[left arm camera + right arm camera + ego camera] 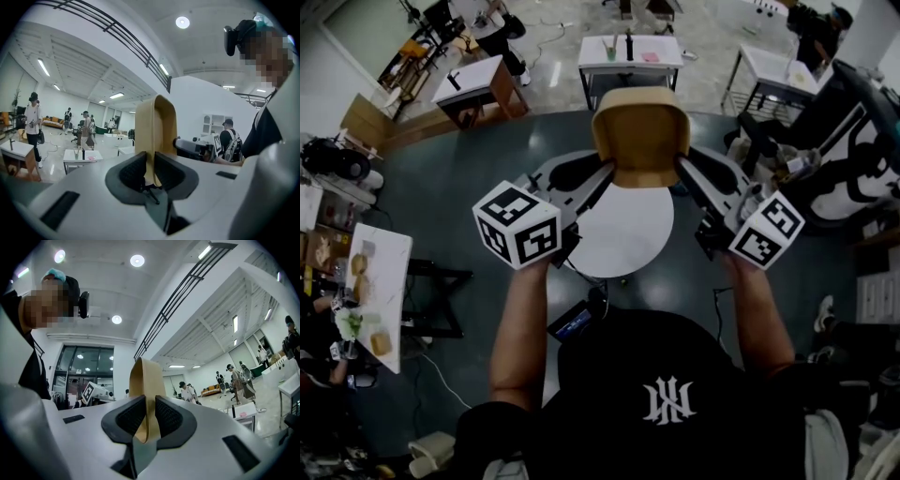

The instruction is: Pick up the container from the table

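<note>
Container (640, 136) hangs above the desk (623, 246), a wall pinched tight between the jaws of left gripper (150, 169) and right gripper (149, 415); the lift seems nearly done, and next calls for keeping both level.

The container (641, 136) is tan and matt, with a thin wall like pressed paper or card; which one is unclear. The left gripper (151, 166) and right gripper (147, 414) have smooth white plastic shells with a soft sheen, and black pads (132, 171) with a fine ribbed, rubbery texture. Their cubes (517, 225) look matt. The table (628, 239) top is smooth and white. The cap (656, 394) is black cloth.
</note>
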Action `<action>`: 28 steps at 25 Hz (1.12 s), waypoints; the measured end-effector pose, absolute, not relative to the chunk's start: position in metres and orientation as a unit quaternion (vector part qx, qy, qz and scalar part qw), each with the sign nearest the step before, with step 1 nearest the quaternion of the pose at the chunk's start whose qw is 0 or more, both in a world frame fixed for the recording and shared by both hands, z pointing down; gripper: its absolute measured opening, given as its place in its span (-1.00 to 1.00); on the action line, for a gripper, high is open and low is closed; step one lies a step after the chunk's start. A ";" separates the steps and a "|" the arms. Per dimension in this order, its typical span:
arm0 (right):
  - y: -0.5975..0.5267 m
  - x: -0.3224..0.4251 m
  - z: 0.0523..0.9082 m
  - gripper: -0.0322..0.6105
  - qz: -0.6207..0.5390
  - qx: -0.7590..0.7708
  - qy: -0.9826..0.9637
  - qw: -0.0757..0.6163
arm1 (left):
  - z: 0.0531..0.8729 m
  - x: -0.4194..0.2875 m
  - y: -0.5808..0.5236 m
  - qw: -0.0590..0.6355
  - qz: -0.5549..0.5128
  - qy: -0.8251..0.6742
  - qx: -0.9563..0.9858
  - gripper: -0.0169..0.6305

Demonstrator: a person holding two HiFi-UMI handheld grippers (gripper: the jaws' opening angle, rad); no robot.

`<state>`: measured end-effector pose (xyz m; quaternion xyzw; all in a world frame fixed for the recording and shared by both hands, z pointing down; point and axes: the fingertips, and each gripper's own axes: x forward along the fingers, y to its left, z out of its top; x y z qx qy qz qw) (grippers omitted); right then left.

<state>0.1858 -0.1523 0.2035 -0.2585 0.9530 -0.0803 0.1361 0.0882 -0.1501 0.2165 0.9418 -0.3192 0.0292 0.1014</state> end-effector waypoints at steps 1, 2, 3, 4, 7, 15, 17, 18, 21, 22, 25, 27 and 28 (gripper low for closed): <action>-0.147 0.190 0.205 -0.63 -0.082 -0.258 0.953 0.136 | 0.218 0.093 -0.145 0.103 0.027 -0.321 0.941 -0.77; -0.141 0.195 0.208 -0.63 -0.084 -0.257 0.953 0.136 | 0.220 0.097 -0.140 0.105 0.025 -0.324 0.940 -0.78; -0.135 0.200 0.211 -0.63 -0.087 -0.256 0.953 0.136 | 0.223 0.102 -0.134 0.107 0.023 -0.327 0.939 -0.78; -0.130 0.206 0.215 -0.63 -0.091 -0.255 0.953 0.136 | 0.226 0.108 -0.129 0.110 0.022 -0.330 0.937 -0.78; -0.115 0.224 0.228 -0.63 -0.100 -0.253 0.953 0.135 | 0.237 0.126 -0.116 0.118 0.025 -0.333 0.935 -0.78; -0.092 0.245 0.252 -0.63 -0.124 -0.254 0.949 0.139 | 0.260 0.146 -0.092 0.134 0.045 -0.335 0.932 -0.78; -0.090 0.245 0.253 -0.63 -0.122 -0.252 0.950 0.136 | 0.261 0.147 -0.091 0.134 0.047 -0.338 0.931 -0.79; -0.088 0.244 0.254 -0.63 -0.121 -0.249 0.952 0.133 | 0.262 0.146 -0.090 0.135 0.047 -0.339 0.930 -0.79; -0.082 0.240 0.257 -0.63 -0.117 -0.238 0.957 0.121 | 0.266 0.142 -0.087 0.142 0.046 -0.343 0.927 -0.80; -0.081 0.238 0.258 -0.63 -0.115 -0.235 0.958 0.119 | 0.267 0.140 -0.087 0.143 0.045 -0.344 0.927 -0.80; -0.082 0.237 0.257 -0.63 -0.113 -0.231 0.959 0.118 | 0.270 0.140 -0.085 0.147 0.042 -0.347 0.925 -0.80; -0.080 0.236 0.259 -0.63 -0.115 -0.227 0.960 0.115 | 0.273 0.139 -0.083 0.147 0.044 -0.352 0.923 -0.80; -0.079 0.236 0.261 -0.63 -0.117 -0.225 0.961 0.114 | 0.275 0.139 -0.082 0.148 0.046 -0.355 0.922 -0.80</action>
